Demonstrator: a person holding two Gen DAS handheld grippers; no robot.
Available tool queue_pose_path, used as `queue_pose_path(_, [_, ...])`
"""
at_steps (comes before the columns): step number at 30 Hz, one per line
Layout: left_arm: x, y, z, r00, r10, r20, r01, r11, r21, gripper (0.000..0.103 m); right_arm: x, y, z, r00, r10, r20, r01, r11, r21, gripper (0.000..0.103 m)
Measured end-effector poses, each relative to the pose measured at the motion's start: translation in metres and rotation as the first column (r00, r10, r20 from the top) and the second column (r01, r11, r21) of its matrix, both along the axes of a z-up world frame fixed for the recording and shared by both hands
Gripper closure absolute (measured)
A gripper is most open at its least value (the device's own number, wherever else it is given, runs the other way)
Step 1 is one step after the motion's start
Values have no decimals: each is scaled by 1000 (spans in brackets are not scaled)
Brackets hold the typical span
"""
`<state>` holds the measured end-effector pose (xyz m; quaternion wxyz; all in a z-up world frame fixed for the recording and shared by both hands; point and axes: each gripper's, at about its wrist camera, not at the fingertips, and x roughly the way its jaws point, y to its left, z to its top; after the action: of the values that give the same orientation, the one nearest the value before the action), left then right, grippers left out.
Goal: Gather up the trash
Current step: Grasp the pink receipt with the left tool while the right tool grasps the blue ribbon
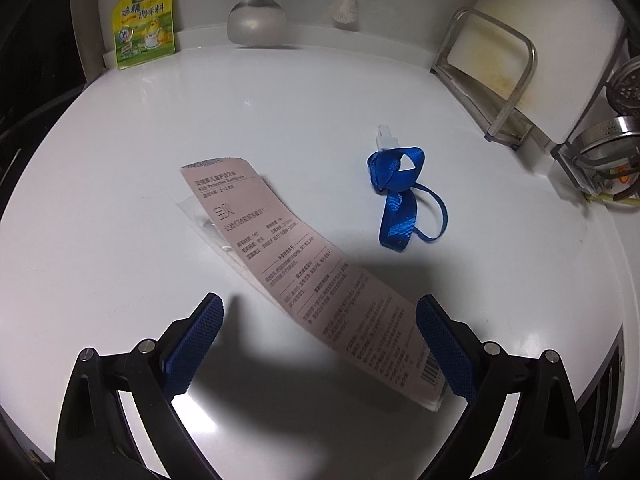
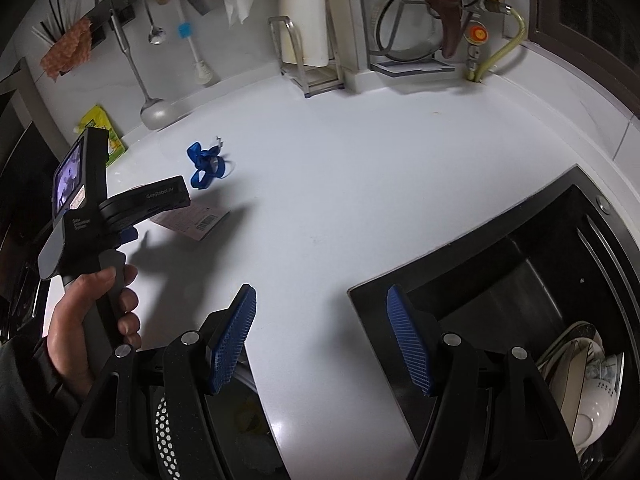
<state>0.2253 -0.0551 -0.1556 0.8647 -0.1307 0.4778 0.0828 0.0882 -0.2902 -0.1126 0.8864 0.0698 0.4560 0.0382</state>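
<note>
1. The left gripper has its fingers spread wide, with nothing pinched between them; it hangs over the near end of a pink toothbrush package, whose barcode corner lies just beside the right finger.
2. The package lies flat on the white worktop, running diagonally from near the front edge toward the middle, printed side up, with a clear plastic backing showing at its sides.
3. A knotted blue strap with a small white clip at its far end lies on the worktop, apart from the package and closer to the back edge.
4. The right gripper also has its fingers spread and empty; it hovers above the worktop's front part, beside the sink, where dishes lie.
5. A hand grips the handle of the left gripper near the worktop's left edge.
6. A yellow seasoning pouch leans at the back left corner; a ladle hangs at the back wall.
</note>
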Motion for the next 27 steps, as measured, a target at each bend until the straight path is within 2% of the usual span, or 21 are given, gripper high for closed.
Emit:
queue_pose_path(3, [4, -1, -5, 1000, -5, -8, 5, 1000, 6, 10, 2, -1, -2, 1000, -13, -7, 13, 1000, 0, 38])
queue_pose_path(8, [4, -2, -2, 1000, -23, 20, 23, 999, 24, 25, 5, 2, -4, 1000, -24, -12, 24, 1000, 1, 38])
queue_pose_path(13, [8, 7, 1, 998, -52, 30, 52, 999, -14, 63, 12, 10, -5, 999, -29, -16, 29, 1000, 10, 38])
queue_pose_path(16, [10, 17, 2, 997, -66, 30, 68, 995, -66, 77, 19, 18, -4, 1000, -22, -14, 22, 1000, 13, 38])
queue_pose_path(22, [11, 38, 14, 990, -129, 53, 133, 988, -80, 91, 41, 43, -3, 1000, 2, -2, -2, 1000, 18, 38])
queue_pose_path(27, [11, 62, 25, 981, -180, 66, 183, 982, -38, 93, 71, 74, -6, 999, 47, 16, -48, 999, 21, 38])
